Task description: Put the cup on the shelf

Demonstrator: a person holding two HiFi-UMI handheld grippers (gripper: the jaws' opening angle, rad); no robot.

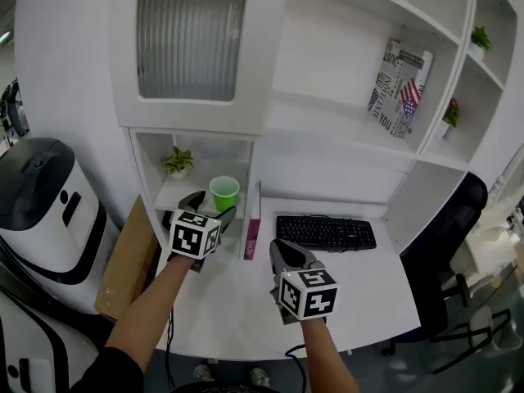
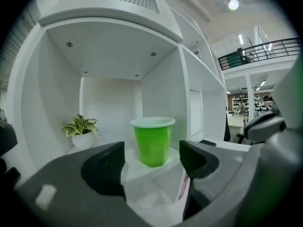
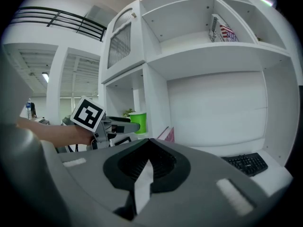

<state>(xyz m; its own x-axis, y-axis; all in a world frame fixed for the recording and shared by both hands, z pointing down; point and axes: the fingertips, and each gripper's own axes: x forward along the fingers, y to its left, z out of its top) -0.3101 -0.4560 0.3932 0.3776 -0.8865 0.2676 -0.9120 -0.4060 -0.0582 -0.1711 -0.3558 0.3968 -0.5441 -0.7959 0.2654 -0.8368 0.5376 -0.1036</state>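
2 grippers are in shot, and the left gripper (image 1: 211,207) is the 1 that matters: it sits right at the mouth of the low white shelf compartment (image 1: 176,195), far nearer than the right. Its fingers (image 2: 106,167) are spread wide with nothing between them. The green plastic cup (image 2: 152,141) stands upright on the shelf board, just beyond the fingertips and centred on the gap, its long axis vertical, rim up, apart from both fingers. A small potted plant (image 2: 81,131) sits to its left, deeper in. The right gripper (image 3: 149,148) hangs over the white desk (image 1: 246,301), fingers pressed together, empty. The placing looks done; a straight pull back along the gap should clear the cup.
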